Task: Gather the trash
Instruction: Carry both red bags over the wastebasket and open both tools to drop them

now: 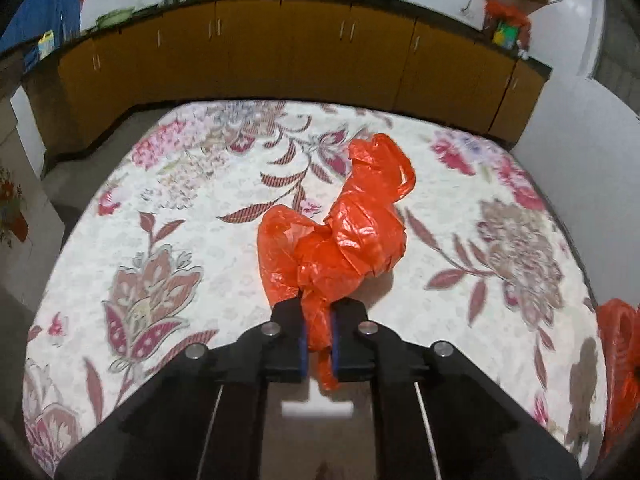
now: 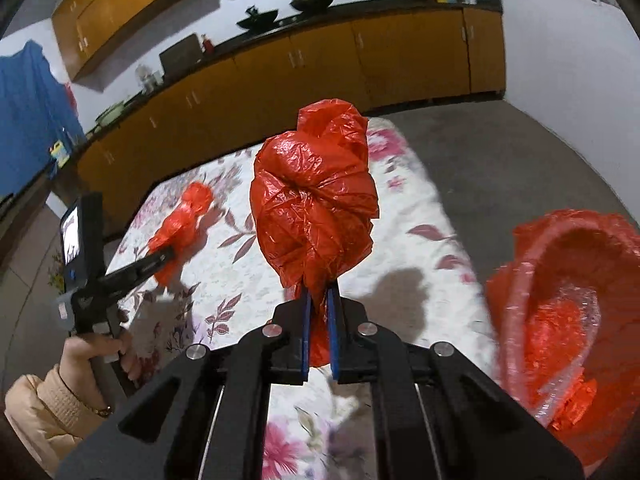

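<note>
Only the right wrist view shows the person's left hand (image 2: 106, 350), in a beige sleeve, wrapped around the handle of the left tongs (image 2: 170, 254), which point out over the flowered bed (image 2: 420, 216). That view also shows the bin (image 2: 520, 272) at the bed's right side, lined in red plastic with crumpled red scraps inside; the left wrist view catches just an orange sliver of it at its right edge (image 1: 618, 344). Two orange-red plastic bags are counted. The left tongs (image 1: 318, 334) are clenched on the first bag (image 1: 344, 240), whose bulk lies on or just above the bed (image 1: 160, 184); contact cannot be confirmed. The right tongs (image 2: 318, 312) are clenched on the neck of the second bag (image 2: 316, 208), which stands up clear of the bed, beside the bin. Two dark woks (image 2: 312, 0) sit on the kitchen bench (image 2: 360, 10) above yellow cabinets.
</note>
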`<state>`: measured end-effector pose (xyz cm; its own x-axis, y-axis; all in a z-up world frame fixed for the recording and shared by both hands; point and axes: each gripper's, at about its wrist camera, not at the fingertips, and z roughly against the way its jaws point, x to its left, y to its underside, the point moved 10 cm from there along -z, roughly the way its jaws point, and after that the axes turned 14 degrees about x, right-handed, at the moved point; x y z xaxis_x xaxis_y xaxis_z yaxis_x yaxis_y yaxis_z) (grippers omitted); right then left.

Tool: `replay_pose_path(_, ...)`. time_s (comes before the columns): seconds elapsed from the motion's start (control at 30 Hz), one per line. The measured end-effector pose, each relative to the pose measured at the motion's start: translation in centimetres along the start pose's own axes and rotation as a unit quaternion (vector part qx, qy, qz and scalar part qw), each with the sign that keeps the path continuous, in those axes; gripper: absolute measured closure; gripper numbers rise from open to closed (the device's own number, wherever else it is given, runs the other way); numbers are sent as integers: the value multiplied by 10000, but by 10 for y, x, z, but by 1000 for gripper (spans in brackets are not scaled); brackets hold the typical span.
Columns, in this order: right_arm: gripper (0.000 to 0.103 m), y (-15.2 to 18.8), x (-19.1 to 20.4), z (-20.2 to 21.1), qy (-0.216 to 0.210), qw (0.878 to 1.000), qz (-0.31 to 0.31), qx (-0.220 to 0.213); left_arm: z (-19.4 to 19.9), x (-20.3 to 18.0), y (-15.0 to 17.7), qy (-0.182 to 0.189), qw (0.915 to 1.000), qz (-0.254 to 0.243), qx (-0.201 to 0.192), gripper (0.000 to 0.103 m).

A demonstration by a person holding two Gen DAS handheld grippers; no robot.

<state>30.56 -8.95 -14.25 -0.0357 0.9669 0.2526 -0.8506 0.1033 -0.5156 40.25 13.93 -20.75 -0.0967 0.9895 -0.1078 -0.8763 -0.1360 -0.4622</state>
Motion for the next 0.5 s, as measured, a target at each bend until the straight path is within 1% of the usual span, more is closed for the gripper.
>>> replay_pose_path(0.1,95,4,-13,22,48,9999,-82,-126,19,-7,8,116,9999,-55,-111,94)
replay_pose_path(0.2,95,8,-25,45,151,9994,-169,-272,40,-17,21,325,9993,-87,-169,94)
replay_pose_path(0.43,95,30,-66,103,521,9964,-387,-553,99,-68,52,770,9951,-453,-429,94)
replay_pose_path(0.5,95,37,-80,116,607,9951,-495,-599,113,-83,60,814,9937,-581,-500,94)
